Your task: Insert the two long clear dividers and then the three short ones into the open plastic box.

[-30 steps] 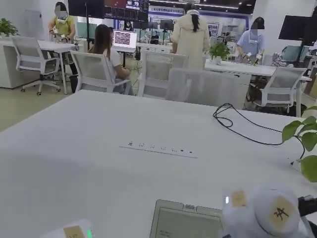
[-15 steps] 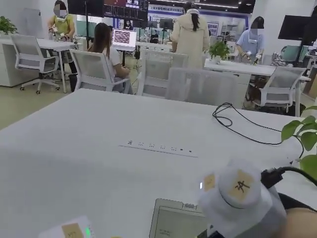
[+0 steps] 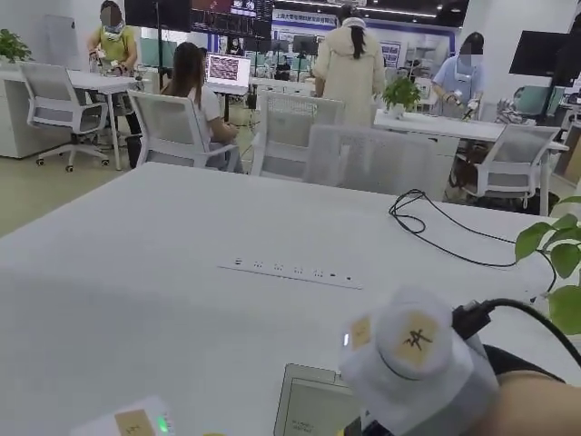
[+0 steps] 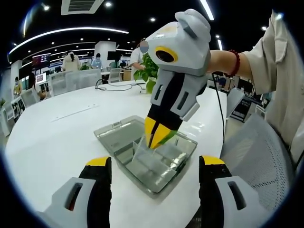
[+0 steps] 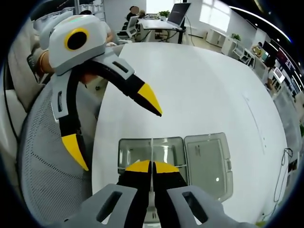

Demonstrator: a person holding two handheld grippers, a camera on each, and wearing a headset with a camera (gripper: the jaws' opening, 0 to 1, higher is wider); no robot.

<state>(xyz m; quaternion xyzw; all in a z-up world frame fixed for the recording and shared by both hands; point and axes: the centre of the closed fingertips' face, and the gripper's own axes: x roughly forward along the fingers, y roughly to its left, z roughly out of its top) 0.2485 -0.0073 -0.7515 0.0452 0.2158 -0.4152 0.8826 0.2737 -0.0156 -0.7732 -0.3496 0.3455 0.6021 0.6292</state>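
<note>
Right gripper view: right tool (image 5: 152,167), white body, black jaws, yellow tips, pinched almost closed on a thin clear plastic divider (image 5: 152,142). The divider is edge-on here, just a line running up from the tips. It sits over the middle of the shallow clear rectangular plastic box (image 5: 124,154), lower edge down inside. Seated or not, cannot tell. The hinged clear lid (image 5: 209,164) lies flat open beside the box on the white tabletop (image 5: 190,85). The left tool (image 5: 118,137) comes in from the left, jaws spread wide, gripping nothing, above the tabletop's near edge and apart from the box.

Left gripper view: own jaws far apart at the bottom, nothing between them but the box farther on. Right tool descends from above, tips together on the divider's top edge. Here the divider reads as a see-through sheet standing in the box, which the edge-on view doesn't give. Red bead bracelet (image 4: 232,64) on the wrist behind the right tool.

Head view: tips of both tools hidden. Right tool's rounded white back with tan sticker sits low right, over the box's far corner. Left tool's top with a green light is bottom left. Farther out: black cable (image 3: 436,227), green leafy plant (image 3: 556,263), row of sockets (image 3: 290,271) set in the tabletop.
</note>
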